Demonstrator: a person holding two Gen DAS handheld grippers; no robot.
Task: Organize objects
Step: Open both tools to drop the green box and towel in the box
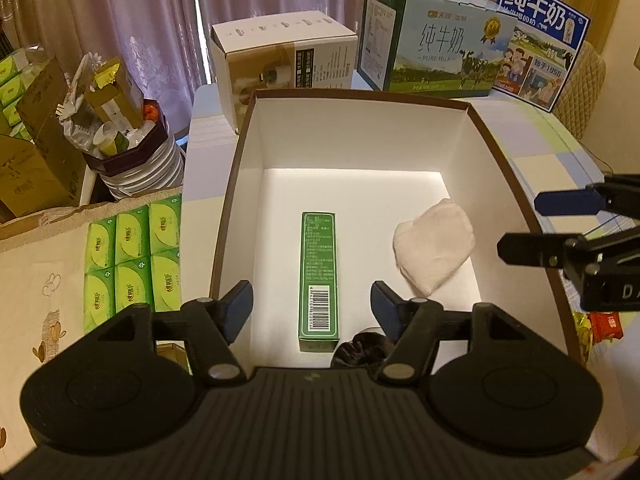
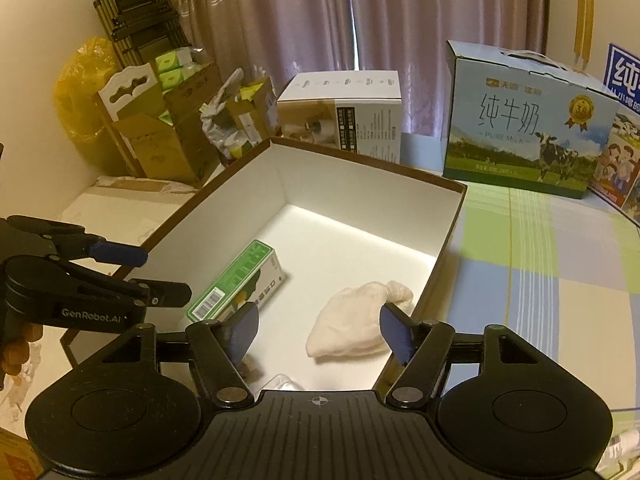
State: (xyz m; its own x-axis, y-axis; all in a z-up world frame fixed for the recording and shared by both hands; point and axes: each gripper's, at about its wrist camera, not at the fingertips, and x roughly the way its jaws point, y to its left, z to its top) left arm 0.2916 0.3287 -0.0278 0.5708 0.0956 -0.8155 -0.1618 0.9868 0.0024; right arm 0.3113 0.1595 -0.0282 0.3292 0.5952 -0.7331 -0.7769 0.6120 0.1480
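On the far left of the counter, six green tissue packs (image 1: 132, 258) lie in two rows on a cream cloth, just beside the big open box (image 1: 496, 148) with its brown outside and white inside. Above the box's near end hangs the left claw (image 1: 312, 312), its blue-padded jaws spread apart with nothing between them; straight under it the long green carton (image 1: 319, 276) lies flat on the box floor, barcode end nearest. A dark crumpled thing (image 1: 356, 354) sits at the carton's near end, too hidden to name. Further right in the box rests a folded pale cloth (image 1: 434, 246), apart from the carton. The right claw (image 2: 320, 334) hovers over that cloth, jaws also parted and empty, not touching it. Behind the box stand a white carton (image 1: 280, 52) and a milk case (image 1: 436, 40).
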